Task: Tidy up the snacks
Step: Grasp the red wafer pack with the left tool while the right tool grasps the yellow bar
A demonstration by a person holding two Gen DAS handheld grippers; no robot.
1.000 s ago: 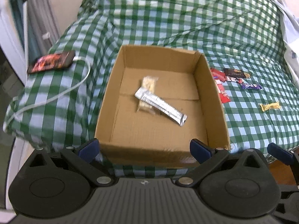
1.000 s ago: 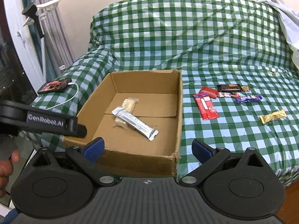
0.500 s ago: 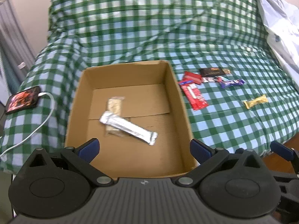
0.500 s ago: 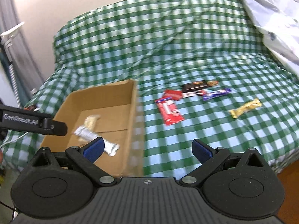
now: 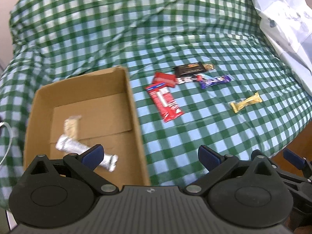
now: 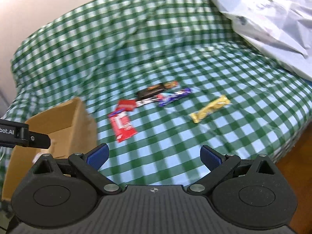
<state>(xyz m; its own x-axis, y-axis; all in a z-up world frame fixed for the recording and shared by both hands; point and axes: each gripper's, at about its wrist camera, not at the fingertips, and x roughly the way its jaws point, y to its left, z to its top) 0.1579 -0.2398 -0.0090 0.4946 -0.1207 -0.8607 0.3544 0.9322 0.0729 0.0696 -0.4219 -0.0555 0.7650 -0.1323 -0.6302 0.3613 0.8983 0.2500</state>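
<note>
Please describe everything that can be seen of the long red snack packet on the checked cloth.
The long red snack packet is a flat, glossy wrapper with white print that is too blurred to read. It lies flat on the green checked cloth, a little to the right of the cardboard box and apart from it. Its far end meets or overlaps a smaller red packet. No gripper touches it.

Home bedroom, bed under green checked cover point(image 5: 136, 29), rumpled pale sheet point(image 6: 263, 19), plain wall
</note>
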